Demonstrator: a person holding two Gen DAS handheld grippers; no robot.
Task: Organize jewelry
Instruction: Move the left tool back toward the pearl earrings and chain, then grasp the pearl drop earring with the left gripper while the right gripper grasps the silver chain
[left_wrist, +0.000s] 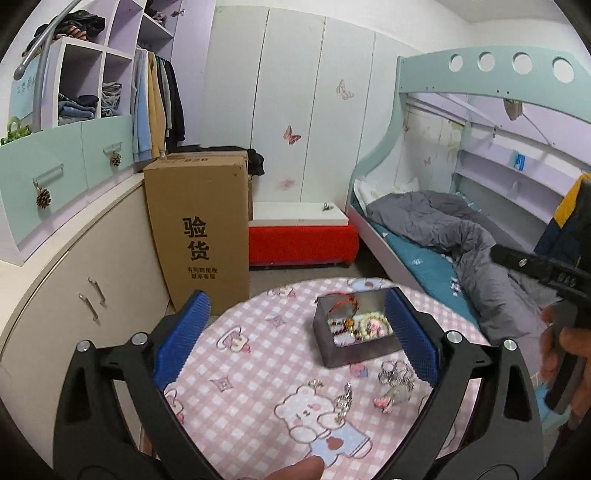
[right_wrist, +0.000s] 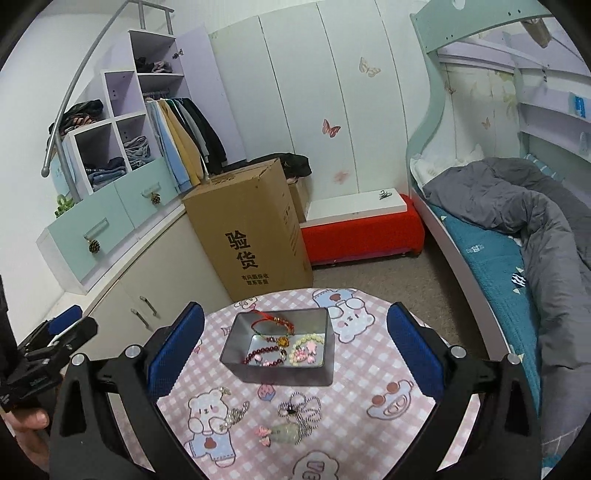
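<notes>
Both the left gripper (left_wrist: 295, 332) and right gripper (right_wrist: 295, 350) hang spread wide and empty above the round table (right_wrist: 369, 443). The metal tin (right_wrist: 280, 373) holding bracelets (right_wrist: 273, 325) sits toward the table's far edge; a bead chain (right_wrist: 299, 410) and pendant (right_wrist: 284, 432) lie loose nearer.

Soft, even indoor light fills both views, bright on the white wardrobe doors (right_wrist: 314, 96) at upper centre, with only faint shadows. Strong fisheye bending curves straight edges near the borders, and dark vignetting rounds every corner. Near objects along the lower edge look slightly blurred.
</notes>
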